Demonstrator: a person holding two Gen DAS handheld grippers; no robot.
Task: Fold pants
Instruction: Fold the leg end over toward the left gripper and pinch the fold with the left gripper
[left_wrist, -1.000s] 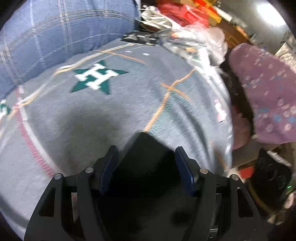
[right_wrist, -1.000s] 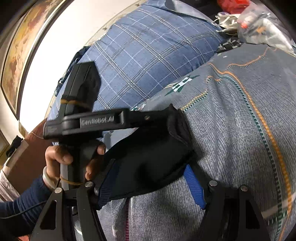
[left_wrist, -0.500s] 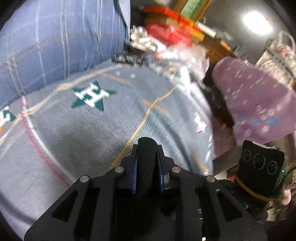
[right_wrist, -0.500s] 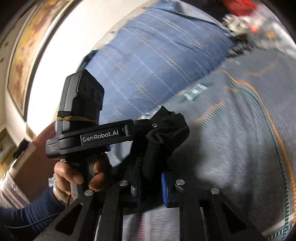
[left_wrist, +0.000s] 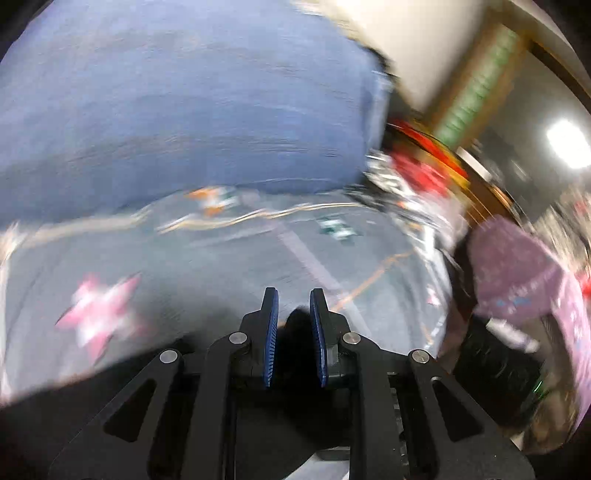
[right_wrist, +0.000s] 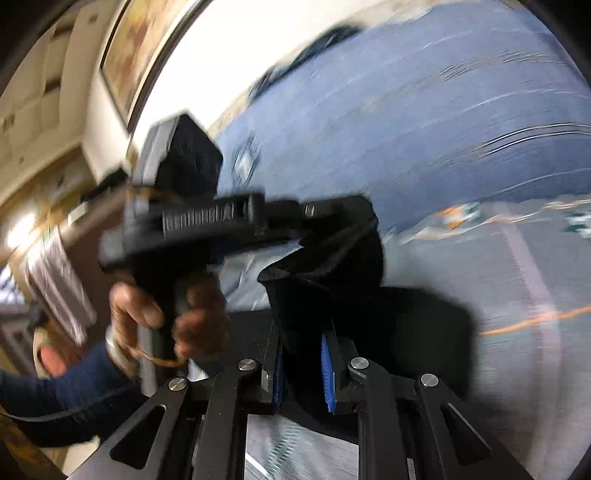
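The black pants (right_wrist: 332, 295) are bunched and lifted above a grey bedspread (left_wrist: 221, 266) with star patterns. In the left wrist view my left gripper (left_wrist: 294, 297) is shut on a fold of the black fabric (left_wrist: 295, 328), which sits between the blue pads. My right gripper (right_wrist: 303, 328) is shut on another part of the pants; the cloth drapes over its fingertips and hides them. In the right wrist view the left gripper (right_wrist: 332, 214) appears at mid-left, held by a hand (right_wrist: 166, 306), pinching the pants' upper edge. Both views are motion-blurred.
A large blue plaid cushion (left_wrist: 184, 110) lies at the far side of the bedspread. Red and plastic clutter (left_wrist: 421, 173) sits at the bed's far right corner. A purple flowered cloth (left_wrist: 517, 273) is off the right edge. A wall and framed picture (right_wrist: 125, 59) are at left.
Both grippers went from open around the black fabric to shut on it. Both then rose and swept across the bed, carrying the pants; the scene is now blurred.
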